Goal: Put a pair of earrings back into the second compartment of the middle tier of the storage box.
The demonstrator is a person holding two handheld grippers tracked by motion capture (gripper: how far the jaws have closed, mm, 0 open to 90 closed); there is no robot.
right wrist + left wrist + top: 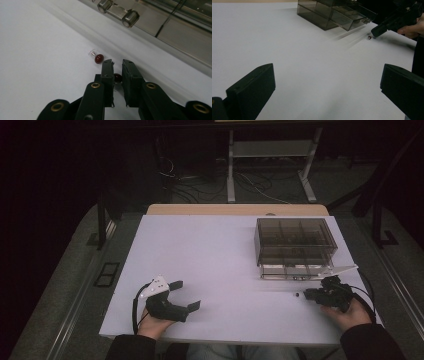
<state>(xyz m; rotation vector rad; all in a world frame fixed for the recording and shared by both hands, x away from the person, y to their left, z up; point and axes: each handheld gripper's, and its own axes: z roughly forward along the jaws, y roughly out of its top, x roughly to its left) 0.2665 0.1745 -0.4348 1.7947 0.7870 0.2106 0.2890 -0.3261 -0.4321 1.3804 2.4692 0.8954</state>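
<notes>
Right gripper (117, 65) jaws nearly together, dark red bead (117, 77) lodged between, near drawer cabinet (292, 245). Second red bead (98, 58) just beyond tips. Left gripper (324, 82) spread wide.

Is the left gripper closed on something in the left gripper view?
No. The left gripper stands wide open, with bare white table between its two black jaws and nothing held.

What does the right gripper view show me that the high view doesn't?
Right gripper view: a second red bead sits between the nearly shut jaws of the right gripper, and the drawer's metal handle is clear. High view: the left gripper, open, resting on the white table, and the whole smoky drawer box. Both: the right gripper and a loose bead lying just ahead of it.
</notes>
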